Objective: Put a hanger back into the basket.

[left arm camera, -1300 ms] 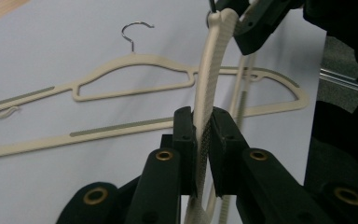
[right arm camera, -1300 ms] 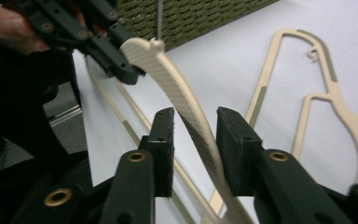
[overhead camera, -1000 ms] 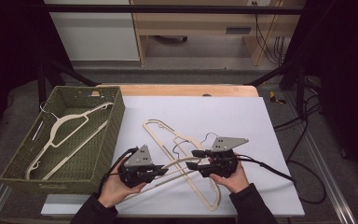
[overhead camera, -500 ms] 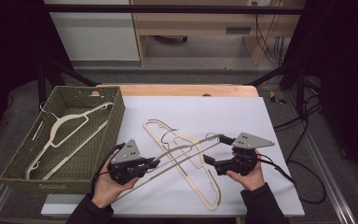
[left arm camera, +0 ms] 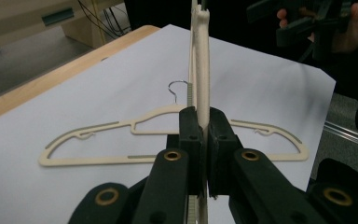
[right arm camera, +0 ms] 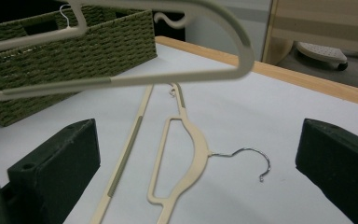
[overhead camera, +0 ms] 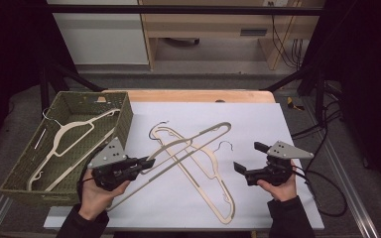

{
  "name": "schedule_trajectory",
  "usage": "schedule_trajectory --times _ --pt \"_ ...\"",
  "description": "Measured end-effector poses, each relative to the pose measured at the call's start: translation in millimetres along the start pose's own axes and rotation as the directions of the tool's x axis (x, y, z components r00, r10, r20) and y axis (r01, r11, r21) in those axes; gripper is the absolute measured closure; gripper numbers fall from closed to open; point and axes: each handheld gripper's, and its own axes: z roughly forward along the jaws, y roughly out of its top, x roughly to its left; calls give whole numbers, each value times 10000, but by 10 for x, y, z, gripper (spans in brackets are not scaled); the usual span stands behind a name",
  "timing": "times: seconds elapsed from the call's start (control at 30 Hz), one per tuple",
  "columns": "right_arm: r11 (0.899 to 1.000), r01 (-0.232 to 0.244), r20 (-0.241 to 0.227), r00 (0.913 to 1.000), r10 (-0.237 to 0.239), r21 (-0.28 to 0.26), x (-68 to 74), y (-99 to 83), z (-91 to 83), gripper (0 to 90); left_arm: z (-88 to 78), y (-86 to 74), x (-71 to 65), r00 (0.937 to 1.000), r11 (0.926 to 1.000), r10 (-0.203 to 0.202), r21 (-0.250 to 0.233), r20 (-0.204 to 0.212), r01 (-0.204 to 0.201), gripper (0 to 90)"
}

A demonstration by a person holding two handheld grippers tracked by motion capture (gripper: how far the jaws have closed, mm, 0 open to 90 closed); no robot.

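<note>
Hanger (overhead camera: 188, 148) hangs lifted over the white table (overhead camera: 258, 119), pinched at its bar by my left gripper (overhead camera: 146, 162); my right gripper (overhead camera: 248, 158), jaws just opened wide, grips nothing; another hanger (overhead camera: 203, 173) lies beneath.

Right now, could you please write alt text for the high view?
The left gripper clamps a cream hanger lifted over a second hanger on the white table. The right gripper is open, and a basket holds a third.

White table (overhead camera: 278, 119), hanger (overhead camera: 213, 186), basket (overhead camera: 124, 116)
</note>
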Motion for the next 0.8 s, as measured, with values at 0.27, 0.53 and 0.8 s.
schedule_trajectory --times 0.27,0.53,0.8 --pt "10000 10 160 9999 -8 -81 -26 -5 -39 3 -257 168 151 9981 9998 119 -155 -607 -129 867" --pt "9998 -107 354 9993 112 -146 -24 0 -51 3 -488 252 456 9952 9996 -120 -250 -975 96 867" --pt "9996 -208 272 9994 213 -189 -27 0 -51 3 -753 310 774 9897 9998 -114 -184 -1426 88 867"
